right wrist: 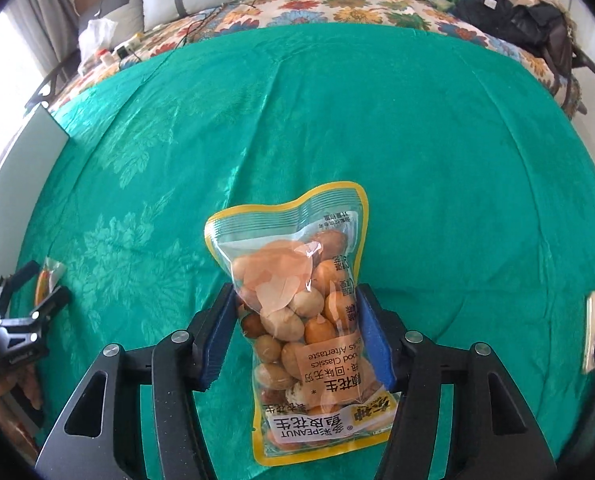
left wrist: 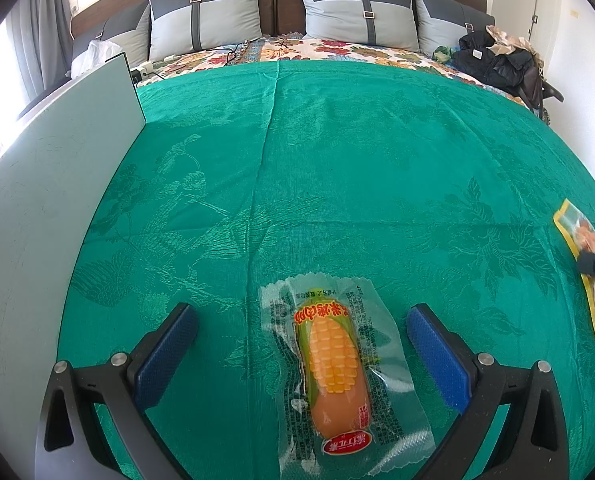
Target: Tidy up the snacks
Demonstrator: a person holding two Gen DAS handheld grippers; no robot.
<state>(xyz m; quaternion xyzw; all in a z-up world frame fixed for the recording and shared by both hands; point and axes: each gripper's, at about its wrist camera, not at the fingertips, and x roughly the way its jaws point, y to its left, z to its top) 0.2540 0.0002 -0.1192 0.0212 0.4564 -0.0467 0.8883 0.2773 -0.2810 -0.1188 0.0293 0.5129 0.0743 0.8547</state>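
While the right tool clamps the peanut bag lengthwise at lower centre, the open left tool straddles the sausage, its long axis running between the pads.

We hold left gripper tilted down, jaws spread wide, pads touching nothing. Right gripper tilted down, jaws clamped.

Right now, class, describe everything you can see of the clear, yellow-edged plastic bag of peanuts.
The clear, yellow-edged plastic bag of peanuts is a sealed pouch packed with tan and orange-brown nuts, printed with Chinese text and the word PEANUT. It lies flat on the green patterned tablecloth, its label end nearest the camera. The right gripper pinches its middle: both blue pads press its sides, narrowing it there.
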